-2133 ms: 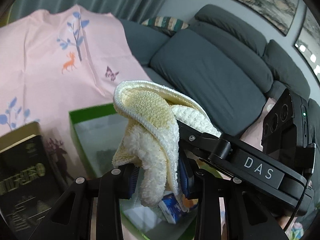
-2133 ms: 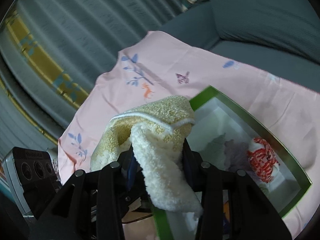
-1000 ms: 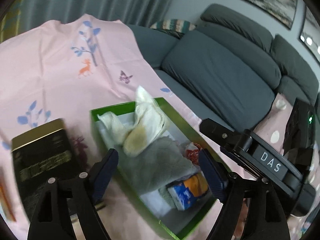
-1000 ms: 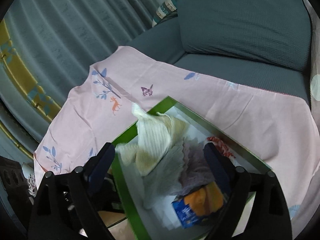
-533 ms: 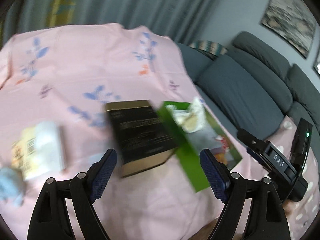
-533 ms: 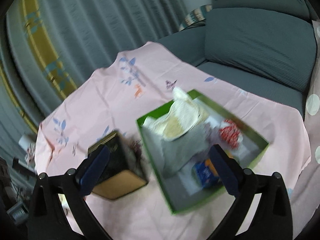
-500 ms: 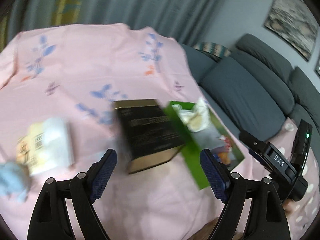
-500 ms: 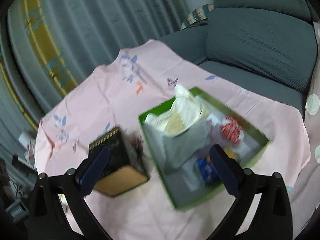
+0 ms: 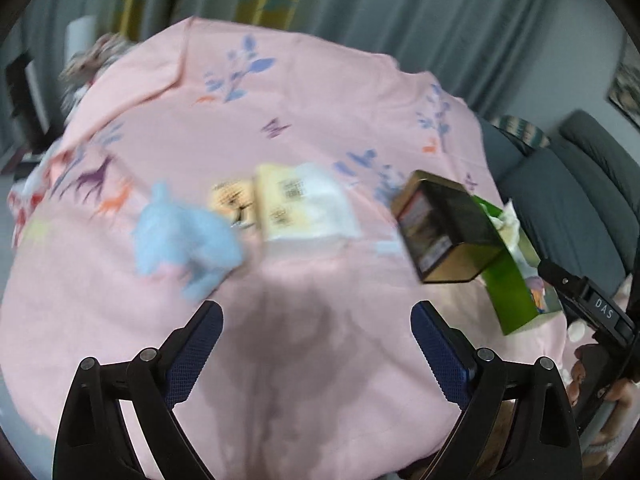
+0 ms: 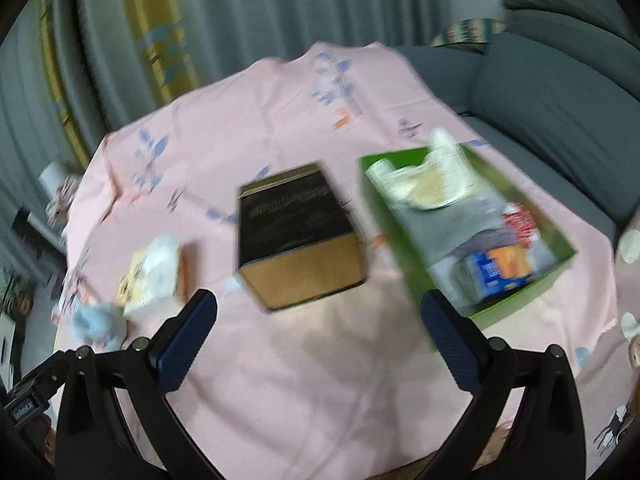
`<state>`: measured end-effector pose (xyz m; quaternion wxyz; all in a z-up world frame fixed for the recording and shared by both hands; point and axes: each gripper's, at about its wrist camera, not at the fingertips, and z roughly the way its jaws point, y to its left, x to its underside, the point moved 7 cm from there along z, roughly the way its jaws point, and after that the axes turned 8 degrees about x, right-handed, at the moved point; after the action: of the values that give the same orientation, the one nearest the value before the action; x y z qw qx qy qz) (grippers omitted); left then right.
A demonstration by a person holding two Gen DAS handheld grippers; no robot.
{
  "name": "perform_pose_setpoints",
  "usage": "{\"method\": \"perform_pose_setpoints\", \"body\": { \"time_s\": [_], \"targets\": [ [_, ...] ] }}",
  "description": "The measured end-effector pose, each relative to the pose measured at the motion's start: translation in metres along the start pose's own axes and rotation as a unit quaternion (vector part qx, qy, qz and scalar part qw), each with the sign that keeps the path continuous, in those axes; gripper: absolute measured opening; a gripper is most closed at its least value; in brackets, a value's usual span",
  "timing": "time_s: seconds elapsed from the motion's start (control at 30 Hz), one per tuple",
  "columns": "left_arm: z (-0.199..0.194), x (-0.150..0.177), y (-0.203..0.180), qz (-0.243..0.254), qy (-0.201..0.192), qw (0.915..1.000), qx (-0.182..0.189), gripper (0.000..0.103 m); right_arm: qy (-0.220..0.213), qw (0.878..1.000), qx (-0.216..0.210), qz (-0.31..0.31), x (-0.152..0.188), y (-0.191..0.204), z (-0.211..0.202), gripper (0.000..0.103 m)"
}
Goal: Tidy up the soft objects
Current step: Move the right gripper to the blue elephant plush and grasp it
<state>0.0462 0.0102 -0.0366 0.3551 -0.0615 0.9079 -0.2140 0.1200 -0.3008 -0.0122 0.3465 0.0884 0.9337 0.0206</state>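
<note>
A green box (image 10: 516,312) on the pink cloth holds a cream towel (image 10: 428,184), a grey cloth (image 10: 460,224) and small packets. Its green side also shows in the left wrist view (image 9: 512,292). A light blue soft cloth (image 9: 180,244) lies loose on the table's left, also small in the right wrist view (image 10: 94,324). My left gripper (image 9: 316,344) is open and empty, above the table in front of the blue cloth. My right gripper (image 10: 320,332) is open and empty, in front of the black box (image 10: 296,232).
The black and gold box (image 9: 448,228) stands between the green box and a cream packet (image 9: 300,204). The packet also shows in the right wrist view (image 10: 156,276). A grey sofa (image 10: 560,92) is behind the table, curtains (image 9: 360,8) beyond. Both views are blurred.
Both grippers let go of the cream towel, which now lies in the green box. Both pulled back and swung left, bringing the black box, the packet and the blue cloth into view.
</note>
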Motion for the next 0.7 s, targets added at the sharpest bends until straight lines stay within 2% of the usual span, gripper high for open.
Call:
{"method": "perform_pose_setpoints", "body": {
  "time_s": [0.1,0.23,0.33,0.43,0.57,0.7],
  "targets": [
    [-0.012,0.007,0.031,-0.029,-0.006,0.9993,-0.022,0.095,0.018,0.999,-0.021,-0.017,0.009,0.025,0.006,0.102],
    [-0.027,0.016,0.065,-0.063,-0.016,0.9972,-0.037,0.095,0.042,0.995,-0.086,-0.036,0.018,0.068,0.011,0.102],
    [-0.036,0.020,0.086,-0.083,-0.025,0.9948,-0.054,0.095,0.073,0.985,-0.150,-0.044,0.025,0.111,0.016,0.102],
    [-0.042,0.024,0.102,-0.102,-0.029,0.9925,-0.060,0.095,0.096,0.974,-0.191,-0.073,0.031,0.164,0.023,0.102],
    [-0.050,0.028,0.121,-0.123,-0.035,0.9896,-0.066,0.095,0.125,0.959,-0.224,-0.124,0.038,0.242,0.034,0.101],
    [-0.057,0.031,0.132,-0.132,-0.035,0.9880,-0.072,0.095,0.145,0.949,-0.228,-0.162,0.042,0.303,0.050,0.102]
  ]
}}
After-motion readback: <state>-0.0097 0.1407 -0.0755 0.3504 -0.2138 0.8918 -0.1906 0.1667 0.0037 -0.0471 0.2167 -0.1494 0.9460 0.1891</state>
